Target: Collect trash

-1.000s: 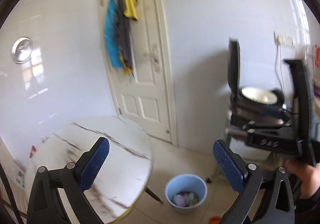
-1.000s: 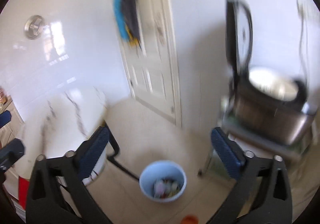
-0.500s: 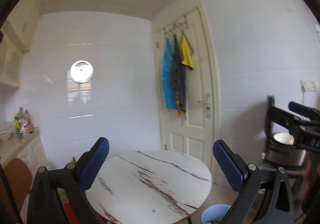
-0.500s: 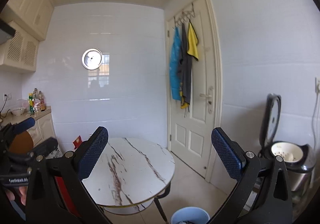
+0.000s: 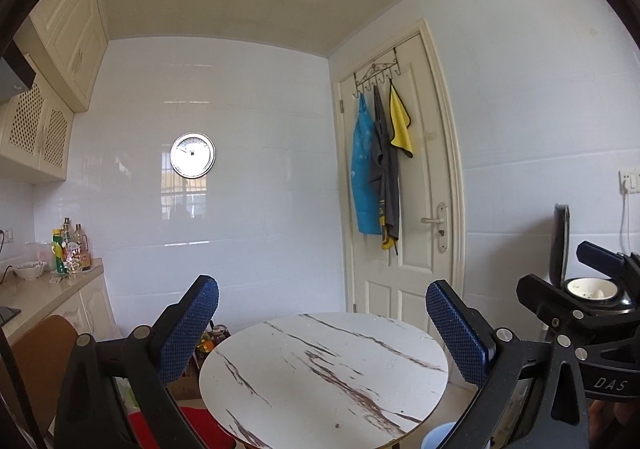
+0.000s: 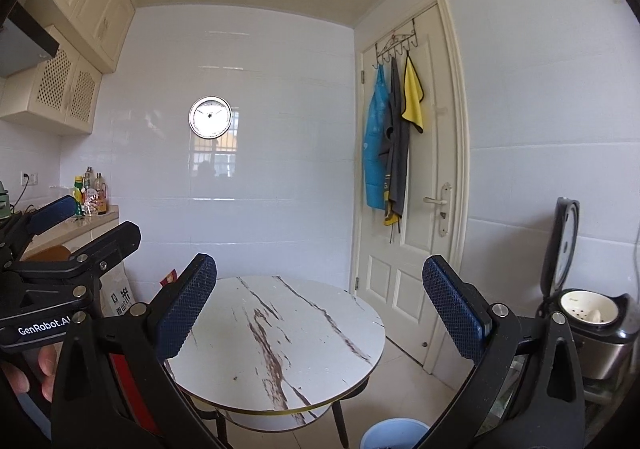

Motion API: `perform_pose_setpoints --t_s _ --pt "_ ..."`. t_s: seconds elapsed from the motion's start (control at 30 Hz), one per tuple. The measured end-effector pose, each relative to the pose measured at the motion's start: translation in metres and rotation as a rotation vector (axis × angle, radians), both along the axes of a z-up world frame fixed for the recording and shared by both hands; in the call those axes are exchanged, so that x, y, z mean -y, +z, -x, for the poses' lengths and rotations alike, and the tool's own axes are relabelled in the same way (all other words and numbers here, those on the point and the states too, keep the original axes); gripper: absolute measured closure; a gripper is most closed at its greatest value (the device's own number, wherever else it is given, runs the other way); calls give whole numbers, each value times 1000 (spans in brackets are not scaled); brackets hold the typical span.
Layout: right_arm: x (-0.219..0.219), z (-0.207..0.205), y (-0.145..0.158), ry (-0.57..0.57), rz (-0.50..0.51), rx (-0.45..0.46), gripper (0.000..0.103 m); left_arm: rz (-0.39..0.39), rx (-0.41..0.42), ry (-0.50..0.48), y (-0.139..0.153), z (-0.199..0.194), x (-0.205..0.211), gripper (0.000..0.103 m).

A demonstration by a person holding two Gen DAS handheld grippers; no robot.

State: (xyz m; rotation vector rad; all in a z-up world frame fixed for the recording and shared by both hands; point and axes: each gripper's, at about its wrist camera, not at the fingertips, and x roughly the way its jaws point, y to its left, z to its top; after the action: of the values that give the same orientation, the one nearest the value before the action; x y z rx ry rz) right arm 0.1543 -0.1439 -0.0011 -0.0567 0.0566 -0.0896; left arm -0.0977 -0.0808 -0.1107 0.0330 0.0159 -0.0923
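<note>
My left gripper (image 5: 322, 323) is open and empty, raised above the round white marble-pattern table (image 5: 324, 373). My right gripper (image 6: 320, 303) is open and empty too, held over the same table (image 6: 280, 341). The light blue trash bin shows only as a rim on the floor at the table's right, in the left wrist view (image 5: 438, 437) and in the right wrist view (image 6: 394, 435). Its contents are hidden. The right gripper shows at the right of the left wrist view (image 5: 576, 281); the left gripper shows at the left of the right wrist view (image 6: 86, 223).
A white door (image 6: 412, 185) with hung cloths stands behind the table. A rice cooker (image 6: 592, 313) with its lid up sits at the right. A counter with bottles (image 5: 70, 253) and a brown chair back (image 5: 40, 365) are at the left. A red object (image 5: 188, 423) lies below.
Both grippers have tilted up from looking down at the floor and bin to looking level across the table at the wall and door. Both stay open and empty.
</note>
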Motion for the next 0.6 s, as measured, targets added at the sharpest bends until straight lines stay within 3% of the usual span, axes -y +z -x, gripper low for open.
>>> perform_pose_setpoints --t_s 0.2,0.4,0.6 --pt "0 1 0 11 2 -4 0 -12 -22 4 5 -8 7 0" --pt "-2 1 -1 13 6 -7 0 -17 -37 7 32 -67 18 1" --pt "1 1 -3 11 1 -12 0 -16 -43 6 45 -88 22 1"
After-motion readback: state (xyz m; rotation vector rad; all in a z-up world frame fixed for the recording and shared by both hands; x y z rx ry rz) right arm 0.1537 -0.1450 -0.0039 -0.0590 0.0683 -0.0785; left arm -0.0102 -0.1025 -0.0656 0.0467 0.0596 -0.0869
